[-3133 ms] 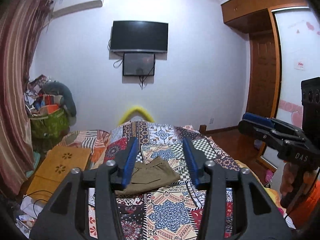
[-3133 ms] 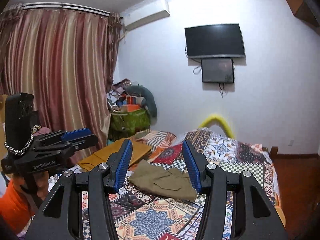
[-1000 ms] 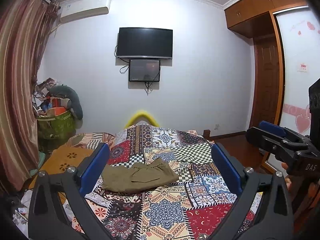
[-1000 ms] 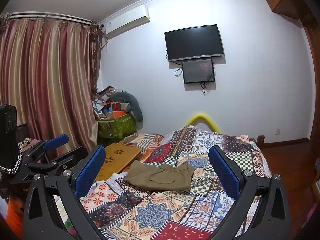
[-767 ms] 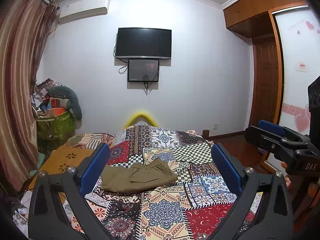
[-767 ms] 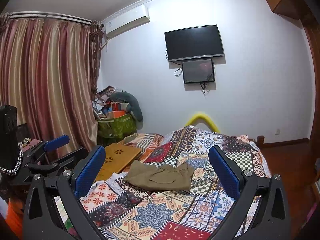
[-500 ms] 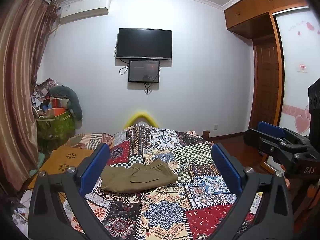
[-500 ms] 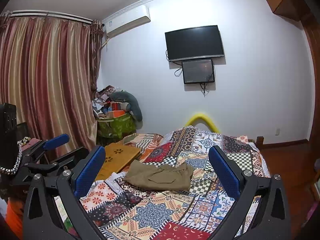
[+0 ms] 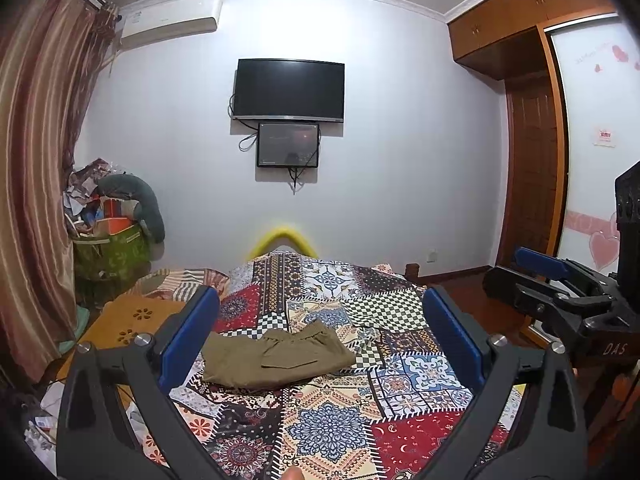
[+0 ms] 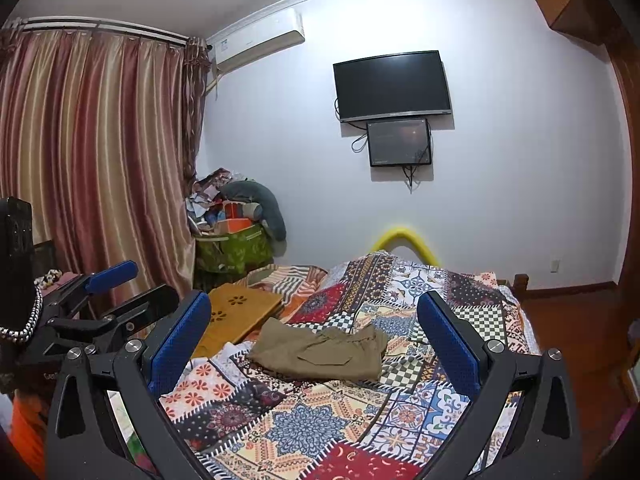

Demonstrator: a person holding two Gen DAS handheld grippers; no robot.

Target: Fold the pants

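Observation:
Olive-brown pants [image 9: 276, 356] lie folded in a flat bundle on the patchwork bedspread [image 9: 332, 432], toward its left middle; they also show in the right wrist view [image 10: 320, 354]. My left gripper [image 9: 320, 336] is wide open and empty, held above the near end of the bed, well short of the pants. My right gripper [image 10: 314, 342] is wide open and empty too, held at the same distance. Each gripper shows in the other's view: the right one at the right edge [image 9: 560, 292], the left one at the left edge [image 10: 108, 296].
An orange wooden board [image 9: 128, 320] lies left of the bed. A green bin piled with clutter [image 9: 108, 240] stands by the striped curtain [image 10: 100, 160]. A TV [image 9: 288, 90] hangs on the far wall. A wooden wardrobe and door [image 9: 528, 160] stand on the right.
Both grippers were nearly closed three seconds ago and have opened wide. Over the last second nothing has moved; the pants lie as before.

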